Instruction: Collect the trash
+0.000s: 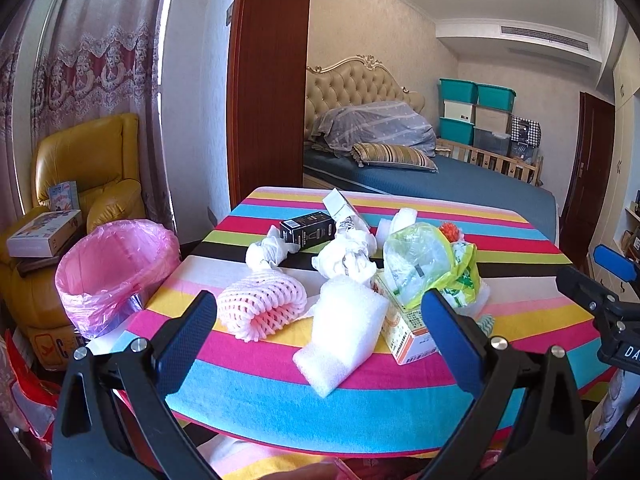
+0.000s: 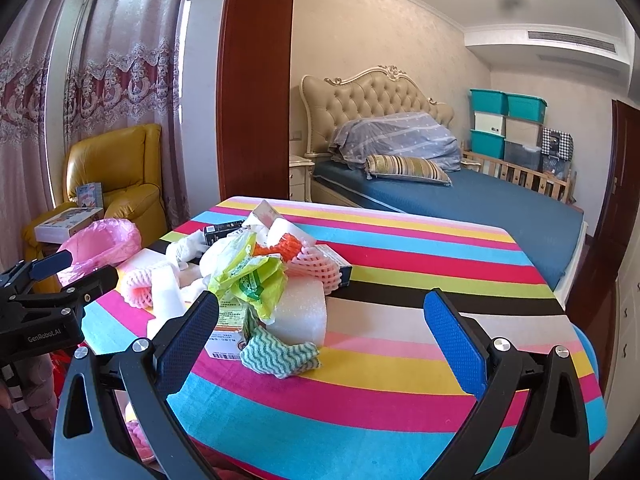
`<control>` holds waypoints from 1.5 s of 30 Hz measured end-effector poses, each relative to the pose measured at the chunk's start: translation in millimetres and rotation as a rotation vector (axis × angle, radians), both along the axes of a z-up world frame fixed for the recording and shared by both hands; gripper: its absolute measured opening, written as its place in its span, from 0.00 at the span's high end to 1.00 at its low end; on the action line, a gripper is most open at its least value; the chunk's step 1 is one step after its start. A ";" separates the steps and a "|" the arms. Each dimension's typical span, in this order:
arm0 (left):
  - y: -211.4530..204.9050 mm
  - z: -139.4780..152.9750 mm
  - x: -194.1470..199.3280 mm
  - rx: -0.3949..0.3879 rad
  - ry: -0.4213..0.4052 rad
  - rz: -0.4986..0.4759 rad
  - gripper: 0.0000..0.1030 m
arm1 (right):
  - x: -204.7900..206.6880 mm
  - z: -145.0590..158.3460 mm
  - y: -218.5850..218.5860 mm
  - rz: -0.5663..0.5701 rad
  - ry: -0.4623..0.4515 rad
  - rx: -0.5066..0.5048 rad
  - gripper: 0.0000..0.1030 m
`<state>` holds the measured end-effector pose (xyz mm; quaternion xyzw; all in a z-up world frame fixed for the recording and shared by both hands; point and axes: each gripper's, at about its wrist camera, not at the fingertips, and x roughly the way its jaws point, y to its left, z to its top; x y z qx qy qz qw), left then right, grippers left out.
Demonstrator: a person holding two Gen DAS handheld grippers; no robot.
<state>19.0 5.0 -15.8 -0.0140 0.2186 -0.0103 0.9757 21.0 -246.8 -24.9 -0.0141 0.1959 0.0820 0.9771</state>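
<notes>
A heap of trash lies on the striped table (image 1: 256,384): a pink foam fruit net (image 1: 260,306), a white foam sheet (image 1: 344,336), a carton (image 1: 404,332), a green plastic bag (image 1: 424,264), crumpled white paper (image 1: 348,256) and a black box (image 1: 308,230). My left gripper (image 1: 320,332) is open and empty, just short of the foam sheet. My right gripper (image 2: 320,332) is open and empty, near a green zigzag cloth (image 2: 280,354), white foam (image 2: 300,312) and the green bag (image 2: 252,276). A bin with a pink liner (image 1: 112,264) stands left of the table.
A yellow armchair (image 1: 88,168) with boxes stands behind the bin. A wooden pillar (image 1: 268,80) rises behind the table, and a bed (image 1: 460,188) lies beyond it. Each gripper shows in the other's view: the right one (image 1: 608,280) and the left one (image 2: 44,280).
</notes>
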 end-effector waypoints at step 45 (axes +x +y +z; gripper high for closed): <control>-1.8 -11.0 8.9 0.005 0.068 0.009 0.04 | 11.7 -12.1 -10.4 -0.024 0.050 0.032 0.06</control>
